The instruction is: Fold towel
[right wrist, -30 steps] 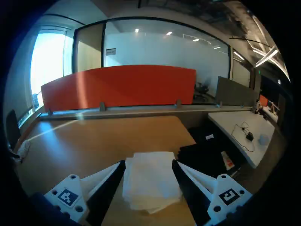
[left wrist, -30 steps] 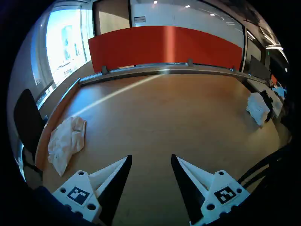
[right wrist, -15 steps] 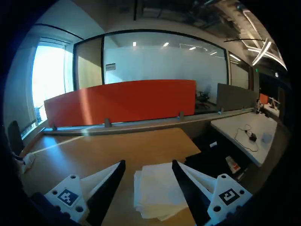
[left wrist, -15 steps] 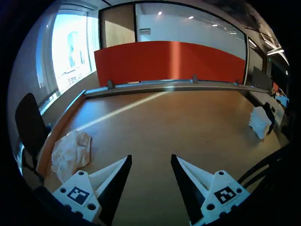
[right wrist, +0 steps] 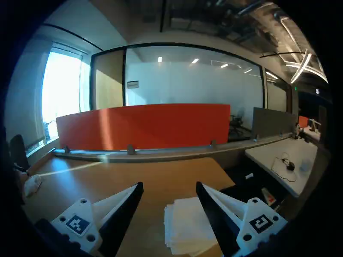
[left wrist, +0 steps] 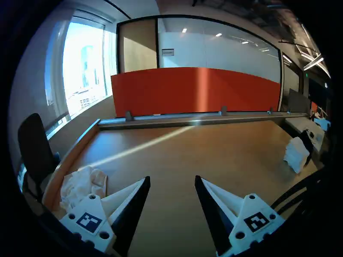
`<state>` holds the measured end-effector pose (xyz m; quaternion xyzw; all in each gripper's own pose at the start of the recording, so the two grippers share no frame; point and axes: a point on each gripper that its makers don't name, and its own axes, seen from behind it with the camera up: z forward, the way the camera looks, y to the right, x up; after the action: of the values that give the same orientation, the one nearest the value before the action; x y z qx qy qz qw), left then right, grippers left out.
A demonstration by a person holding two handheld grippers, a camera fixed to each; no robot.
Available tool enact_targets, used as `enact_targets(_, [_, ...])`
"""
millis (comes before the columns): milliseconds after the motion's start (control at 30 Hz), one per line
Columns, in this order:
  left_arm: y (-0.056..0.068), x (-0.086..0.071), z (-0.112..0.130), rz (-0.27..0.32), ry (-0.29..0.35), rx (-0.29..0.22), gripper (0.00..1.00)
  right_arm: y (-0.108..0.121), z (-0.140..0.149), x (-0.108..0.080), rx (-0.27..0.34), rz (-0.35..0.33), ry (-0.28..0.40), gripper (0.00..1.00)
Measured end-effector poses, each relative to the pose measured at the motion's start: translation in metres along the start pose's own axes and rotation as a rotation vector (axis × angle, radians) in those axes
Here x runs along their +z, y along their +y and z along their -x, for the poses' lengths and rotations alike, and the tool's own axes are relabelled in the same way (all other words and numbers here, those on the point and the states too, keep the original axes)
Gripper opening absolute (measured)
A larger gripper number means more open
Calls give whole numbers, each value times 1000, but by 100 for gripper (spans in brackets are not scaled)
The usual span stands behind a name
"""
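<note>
A crumpled cream towel (left wrist: 83, 185) lies at the near left edge of the wooden table (left wrist: 193, 150) in the left gripper view, just beyond the left finger. My left gripper (left wrist: 170, 192) is open above the table with nothing between its fingers. A stack of folded white towels (left wrist: 296, 154) sits at the table's right end. In the right gripper view that folded stack (right wrist: 188, 222) lies under and between the fingers of my right gripper (right wrist: 169, 197), which is open and holds nothing. The crumpled towel (right wrist: 31, 184) shows small at the far left.
An orange divider panel (left wrist: 193, 90) runs along the table's far edge. A black chair (left wrist: 32, 150) stands at the left by the window. In the right gripper view a white desk (right wrist: 283, 160) with a cable lies to the right, with dark items (right wrist: 253, 188) beside the stack.
Both views have tilted upward. The crumpled towel has slid lower in the left gripper view, and the folded stack has dropped lower and rightward in the right gripper view. Both grippers stay open.
</note>
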<state>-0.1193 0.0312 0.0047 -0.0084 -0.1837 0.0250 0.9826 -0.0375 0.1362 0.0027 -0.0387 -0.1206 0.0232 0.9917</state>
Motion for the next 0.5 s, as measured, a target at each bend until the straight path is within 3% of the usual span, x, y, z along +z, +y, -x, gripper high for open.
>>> enact_targets(233, [-11, 0, -24, -30, 73, -25, 76, -28, -17, -3, -5, -24, 56, 95])
enact_targets(500, [-14, -5, -57, -30, 176, -23, 76, -67, -41, -8, -23, -63, 116, 97])
